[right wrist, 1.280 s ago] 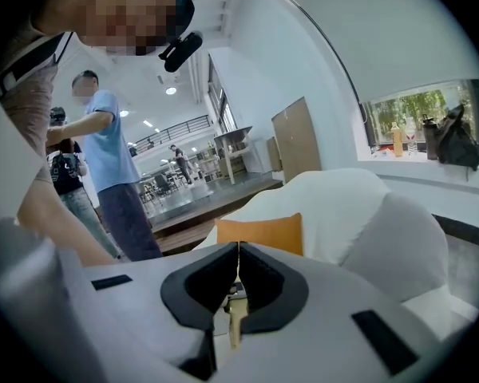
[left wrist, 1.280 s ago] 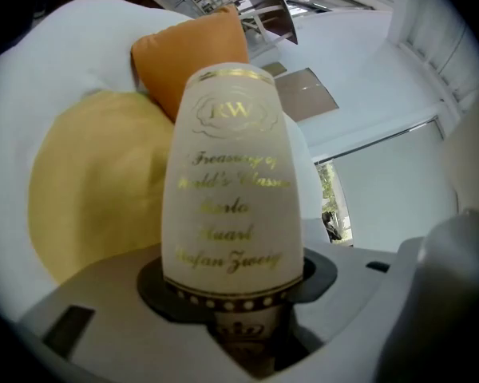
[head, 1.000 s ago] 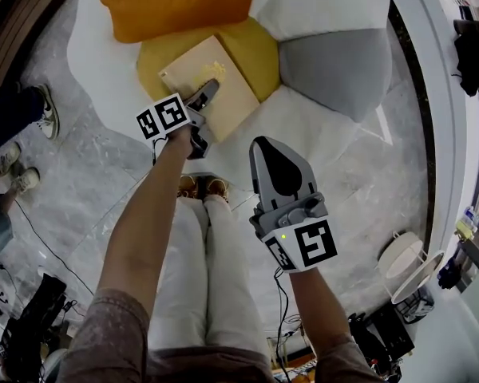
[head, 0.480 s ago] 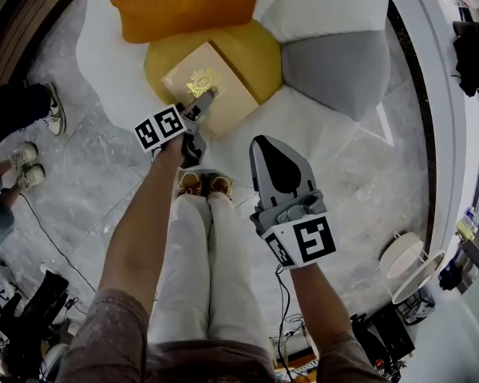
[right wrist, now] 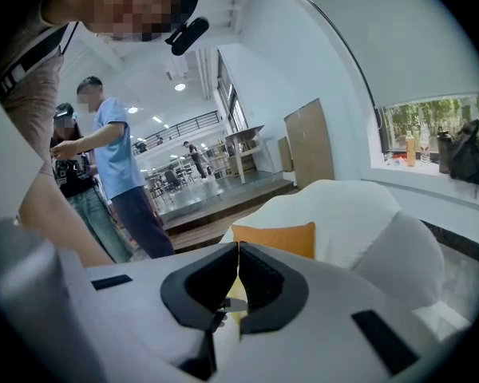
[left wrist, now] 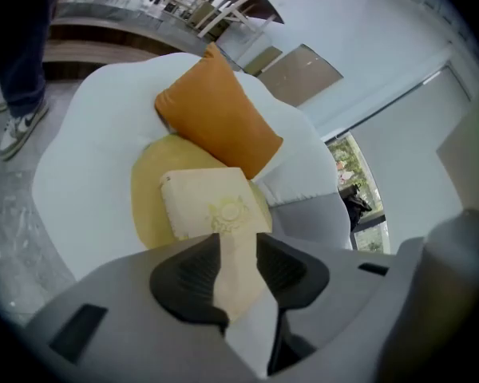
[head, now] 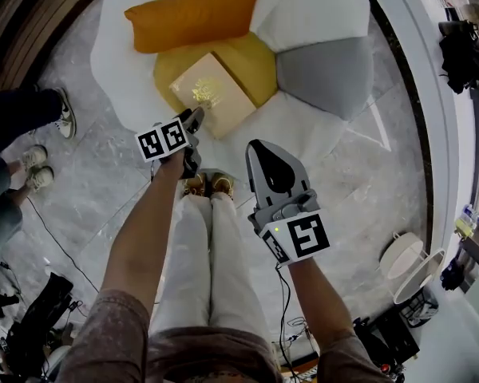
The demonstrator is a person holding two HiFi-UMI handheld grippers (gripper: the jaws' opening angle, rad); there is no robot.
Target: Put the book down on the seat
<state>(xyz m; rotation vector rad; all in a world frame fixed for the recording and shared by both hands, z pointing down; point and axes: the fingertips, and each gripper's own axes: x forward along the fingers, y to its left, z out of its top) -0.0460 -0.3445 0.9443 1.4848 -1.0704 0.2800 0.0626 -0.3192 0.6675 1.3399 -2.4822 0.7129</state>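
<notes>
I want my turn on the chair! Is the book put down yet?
Looks done: the book lies flat on the yellow cushion of the seat. Nothing is in hand: the left tongs, just closing, are empty and clear of it; the right tongs are shut and empty. Nothing looks left.

Cloth seat (head: 118, 64) — matt book (head: 213, 96) — glossy floor (head: 96, 183)

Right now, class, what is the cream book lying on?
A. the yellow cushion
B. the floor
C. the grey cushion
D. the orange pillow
A: the book lies flat on the yellow cushion. The orange pillow sits behind it and the grey cushion is off to its right.
</notes>
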